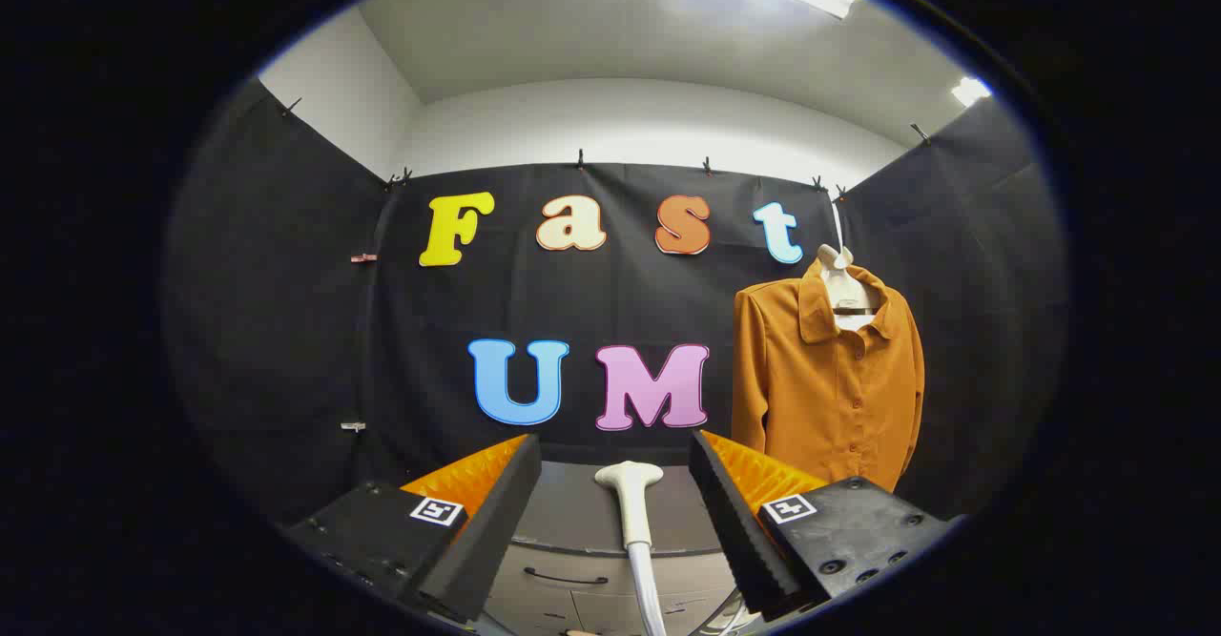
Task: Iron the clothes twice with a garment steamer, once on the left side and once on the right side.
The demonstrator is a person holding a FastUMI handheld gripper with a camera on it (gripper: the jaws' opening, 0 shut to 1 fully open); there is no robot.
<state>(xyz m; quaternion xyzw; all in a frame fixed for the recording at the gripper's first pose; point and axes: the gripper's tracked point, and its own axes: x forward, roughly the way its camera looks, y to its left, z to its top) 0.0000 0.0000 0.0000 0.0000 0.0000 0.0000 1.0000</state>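
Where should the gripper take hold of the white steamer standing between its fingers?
Grip the steamer on its slim handle below the flared head, coming straight ahead so a finger lands on each side. The handle stands roughly upright, centred in the open gripper, and the wider head above would stop it slipping.

A: From my remote feed, what colour is the shirt [828, 379] hanging far right?

B: I see a plain rust-orange, no pattern, with matching buttons. Its hanger [843, 278] is pale cream.

A: And the steamer [631, 502] between my tool's [615, 483] spread fingers?

B: White, head and handle alike.

A: The surface [572, 512] below it?

B: I read it as plain grey, with grey drawer fronts and a dark handle [565, 578]. The cloth wall [305, 331] is black; the room wall above is white.
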